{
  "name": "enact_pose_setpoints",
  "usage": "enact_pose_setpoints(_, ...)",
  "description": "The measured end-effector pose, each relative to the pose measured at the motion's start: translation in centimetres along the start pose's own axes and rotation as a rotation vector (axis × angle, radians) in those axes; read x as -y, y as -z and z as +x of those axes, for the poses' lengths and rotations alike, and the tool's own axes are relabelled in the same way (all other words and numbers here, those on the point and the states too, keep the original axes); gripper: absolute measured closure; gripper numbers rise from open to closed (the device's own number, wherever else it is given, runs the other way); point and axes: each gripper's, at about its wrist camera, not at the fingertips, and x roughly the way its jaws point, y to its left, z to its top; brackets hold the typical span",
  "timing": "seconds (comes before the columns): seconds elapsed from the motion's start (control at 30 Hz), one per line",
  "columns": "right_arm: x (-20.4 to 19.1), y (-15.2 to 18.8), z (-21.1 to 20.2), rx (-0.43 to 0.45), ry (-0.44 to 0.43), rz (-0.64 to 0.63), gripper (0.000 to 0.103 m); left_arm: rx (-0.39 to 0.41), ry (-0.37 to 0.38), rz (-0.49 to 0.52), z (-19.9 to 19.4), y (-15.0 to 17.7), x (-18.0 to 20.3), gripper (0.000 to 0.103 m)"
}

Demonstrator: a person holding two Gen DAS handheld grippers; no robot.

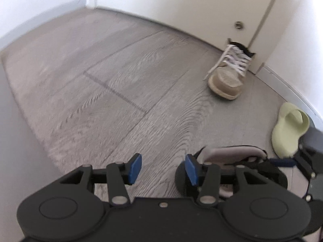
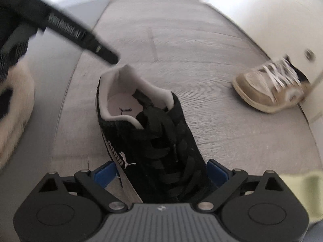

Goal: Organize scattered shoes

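Observation:
My right gripper (image 2: 161, 173) is shut on a black Puma sneaker (image 2: 153, 137), its blue pads pressed to the toe end, heel pointing away, above the grey wood floor. The same sneaker (image 1: 232, 155) shows in the left wrist view, just right of my left gripper (image 1: 163, 168), which is open and empty over the floor. A tan sneaker with white laces (image 1: 229, 74) stands against the white door; it also shows in the right wrist view (image 2: 270, 86). A pale green slide sandal (image 1: 288, 129) lies at the right.
White walls and a door with a metal stop (image 1: 238, 24) bound the floor (image 1: 121, 70). A fluffy cream item (image 2: 14, 104) sits at the left edge of the right wrist view. A black strap (image 2: 76, 34) crosses its upper left.

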Motion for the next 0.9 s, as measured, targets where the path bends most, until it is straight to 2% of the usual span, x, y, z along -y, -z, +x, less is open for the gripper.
enact_pose_setpoints(0.17, -0.6, 0.2, 0.4, 0.051, 0.132, 0.280, 0.011, -0.009, -0.013, -0.078, 0.4, -0.5, -1.4, 0.054)
enact_pose_setpoints(0.3, -2.8, -1.2, 1.4, 0.015, 0.365, 0.600, 0.011, -0.013, -0.018, -0.068, 0.4, -0.4, -1.2, 0.054)
enact_pose_setpoints(0.43, -3.6, -2.3, 2.0, -0.030, 0.429, 0.726, 0.008, 0.006, -0.021, -0.034, 0.1, -0.3, -0.6, 0.054)
enact_pose_setpoints(0.5, -3.6, -2.7, 1.7, -0.046, 0.415, 0.723, 0.008, 0.015, -0.022, -0.018, 0.0, -0.2, -0.4, 0.054)
enact_pose_setpoints(0.57, -3.4, -2.1, 0.5, -0.013, 0.363, 0.699, 0.008, 0.014, -0.017, -0.017, 0.0, -0.2, -0.5, 0.054)
enact_pose_setpoints(0.7, -2.3, 0.8, -3.2, 0.128, 0.234, 0.642, 0.010, -0.003, 0.013, -0.006, 0.1, -0.2, -0.3, 0.054)
enact_pose_setpoints(0.77, -1.5, 1.7, -4.5, 0.181, 0.193, 0.642, 0.017, -0.003, 0.015, -0.008, 0.0, -0.3, -0.3, 0.054)
enact_pose_setpoints(0.83, 0.0, 3.5, -5.5, 0.251, 0.124, 0.681, 0.036, -0.004, 0.018, -0.010, 0.0, -0.3, -0.4, 0.054)
enact_pose_setpoints(0.9, 1.2, 4.6, -5.6, 0.288, 0.062, 0.723, 0.038, -0.004, 0.020, -0.012, 0.0, -0.4, -0.4, 0.054)
